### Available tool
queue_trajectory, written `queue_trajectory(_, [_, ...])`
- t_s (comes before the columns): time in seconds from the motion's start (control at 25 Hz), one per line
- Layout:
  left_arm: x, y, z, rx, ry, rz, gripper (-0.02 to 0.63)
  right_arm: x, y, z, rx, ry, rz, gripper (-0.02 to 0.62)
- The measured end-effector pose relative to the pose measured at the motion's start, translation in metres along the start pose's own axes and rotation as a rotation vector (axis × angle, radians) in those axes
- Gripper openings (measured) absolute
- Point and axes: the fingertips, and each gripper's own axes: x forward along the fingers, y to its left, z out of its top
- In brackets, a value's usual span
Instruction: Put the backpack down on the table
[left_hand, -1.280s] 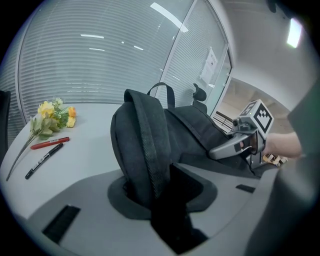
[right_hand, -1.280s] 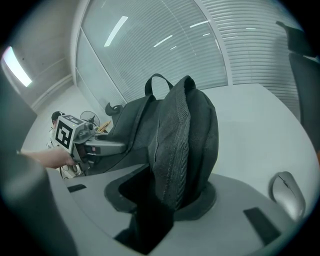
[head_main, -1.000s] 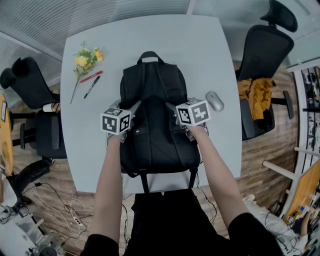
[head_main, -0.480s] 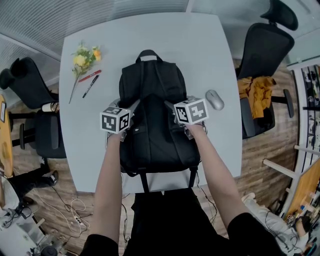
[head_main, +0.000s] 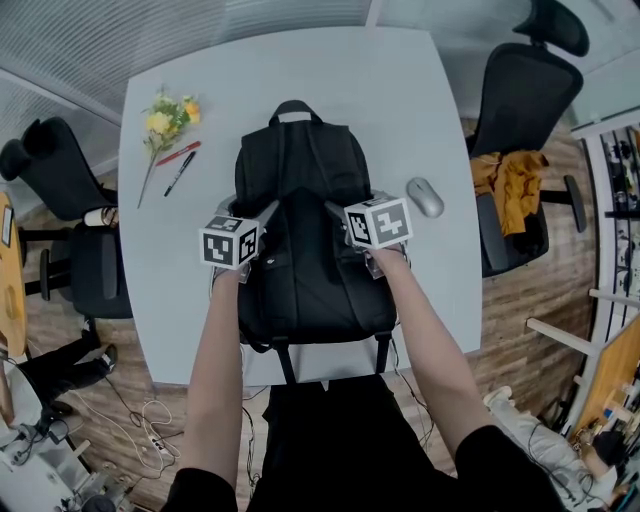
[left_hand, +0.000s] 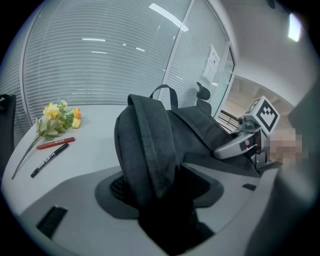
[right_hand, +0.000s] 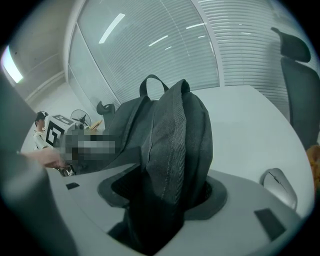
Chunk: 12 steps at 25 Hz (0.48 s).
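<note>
Closest to us, at 6 o'clock, our two arms reach out over the near edge of the pale grey flat table (head_main: 400, 110). The left gripper (head_main: 268, 214) points toward 1 o'clock and the right gripper (head_main: 338, 212) points toward 11 o'clock, so their tips lean in toward each other. Both rest on the big black cloth backpack (head_main: 300, 160).

The backpack lies flat in the middle of the table. Its long way runs from 6 o'clock to 12 o'clock, with the bottom near us and the small carry loop (head_main: 297, 110) at the far end.

In the left gripper view, the left padded shoulder strap (left_hand: 150, 145) runs up between the jaws. In the right gripper view, the right padded shoulder strap (right_hand: 175, 145) does the same. Both pairs of jaws have just been opening. They look let go now, with the straps lying loose between them.

Each strap runs away from its jaws toward 12 o'clock. We think the grippers must slide back toward 6 o'clock to come free. Both hands are just as near.

Farther out, a grey computer mouse (head_main: 425, 197) sits at 2 o'clock. A bunch of yellow flowers (head_main: 168, 115), a red pen (head_main: 181, 153) and a black pen (head_main: 183, 172) lie at 10 o'clock.
</note>
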Motion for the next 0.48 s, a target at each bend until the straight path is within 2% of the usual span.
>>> queue_trajectory(0.08, [-0.003, 0.002, 0.0, 0.0, -0.005, 0.03, 0.264, -0.004, 0.0, -0.001, 0.004, -0.007, -0.006, 0.299])
queue_trajectory(0.2, [-0.006, 0.004, 0.001, 0.022, -0.006, 0.071, 0.295, -0.007, 0.0, 0.002, 0.004, -0.021, -0.013, 0.347])
queue_trajectory(0.48, [-0.02, 0.001, 0.006, 0.026, -0.027, 0.089, 0.348, -0.014, 0.0, 0.008, 0.015, -0.03, -0.005, 0.39])
